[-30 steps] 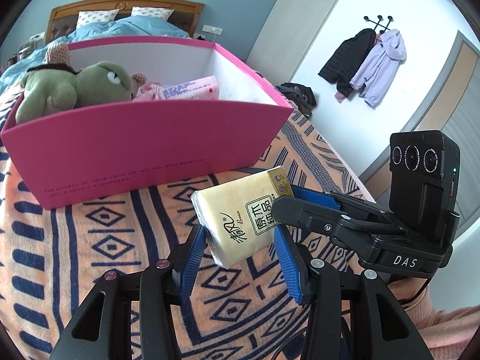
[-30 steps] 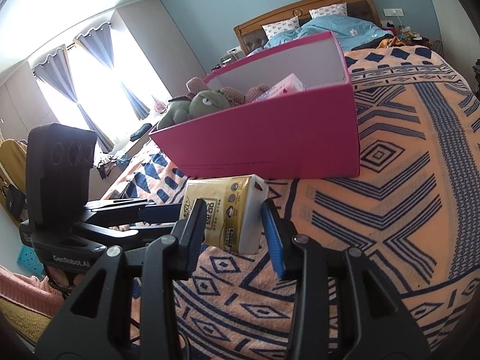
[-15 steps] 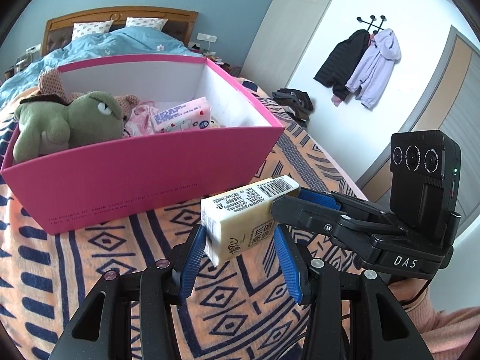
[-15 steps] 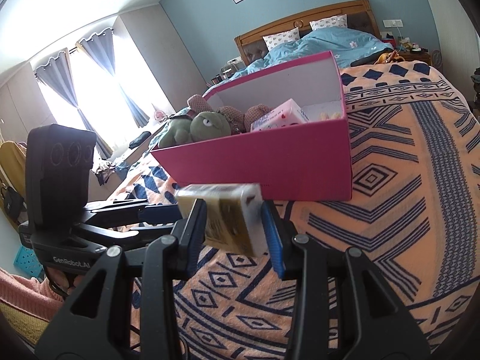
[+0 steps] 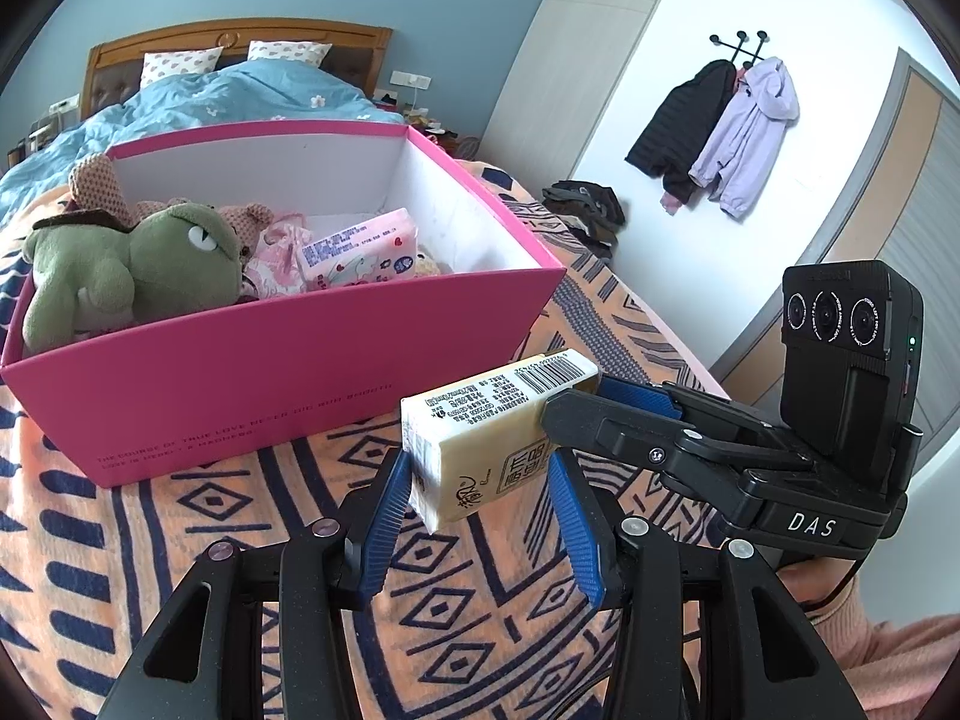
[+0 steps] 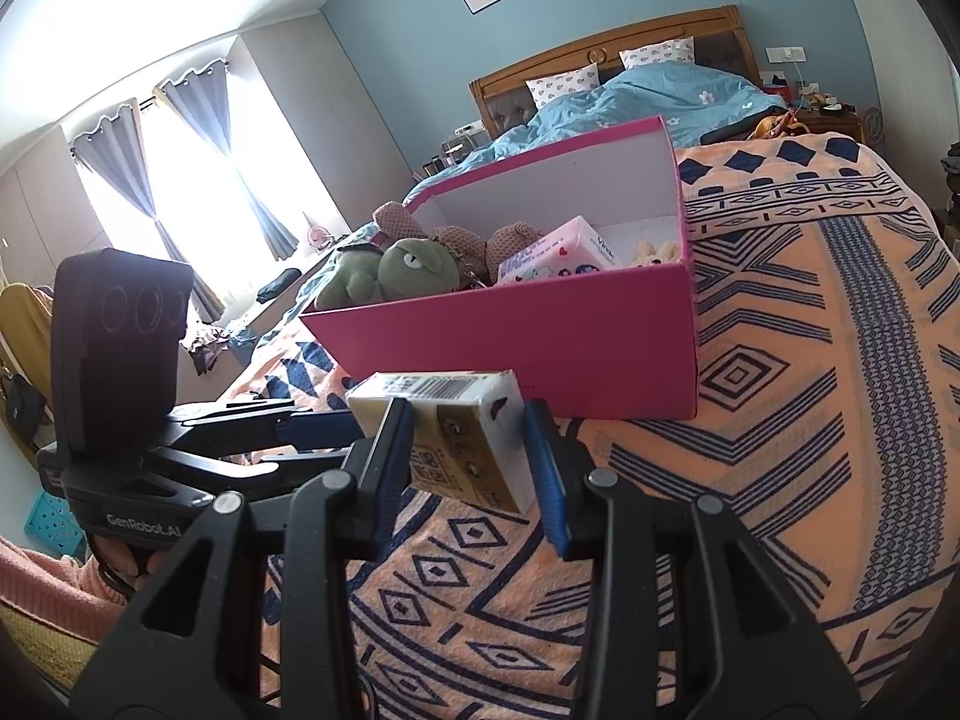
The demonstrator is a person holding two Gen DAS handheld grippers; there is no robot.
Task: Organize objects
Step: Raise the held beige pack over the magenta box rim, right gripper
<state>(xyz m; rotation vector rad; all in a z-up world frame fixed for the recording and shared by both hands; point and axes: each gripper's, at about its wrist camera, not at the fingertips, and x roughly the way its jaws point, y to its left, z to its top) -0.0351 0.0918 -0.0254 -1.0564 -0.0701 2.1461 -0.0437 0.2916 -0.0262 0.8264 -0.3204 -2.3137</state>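
A yellow tissue pack (image 5: pixel 480 450) hangs just above the patterned blanket (image 5: pixel 120 540), in front of the pink box (image 5: pixel 270 372). My left gripper (image 5: pixel 480 468) is shut on its near end, blue pads pressing both sides. From the right, my right gripper (image 5: pixel 600 402) clamps the pack's far end. In the right wrist view the tissue pack (image 6: pixel 468 438) sits between the right gripper's (image 6: pixel 467 420) pads, barcode side up, with the left gripper (image 6: pixel 324 426) at its left end. The pink box (image 6: pixel 540 336) is open on top.
Inside the box lie a green plush frog (image 5: pixel 138 276), a brown knitted toy (image 5: pixel 96 180) and a pink tissue pack (image 5: pixel 360 252). A blue duvet (image 5: pixel 210 96) covers the bed's head end. Coats (image 5: pixel 720 132) hang on the wall at right, above a pile of clothes (image 5: pixel 585 210).
The tissue pack has rolled in both grips so its barcode side now faces up. Both views now look further down into the pink box.
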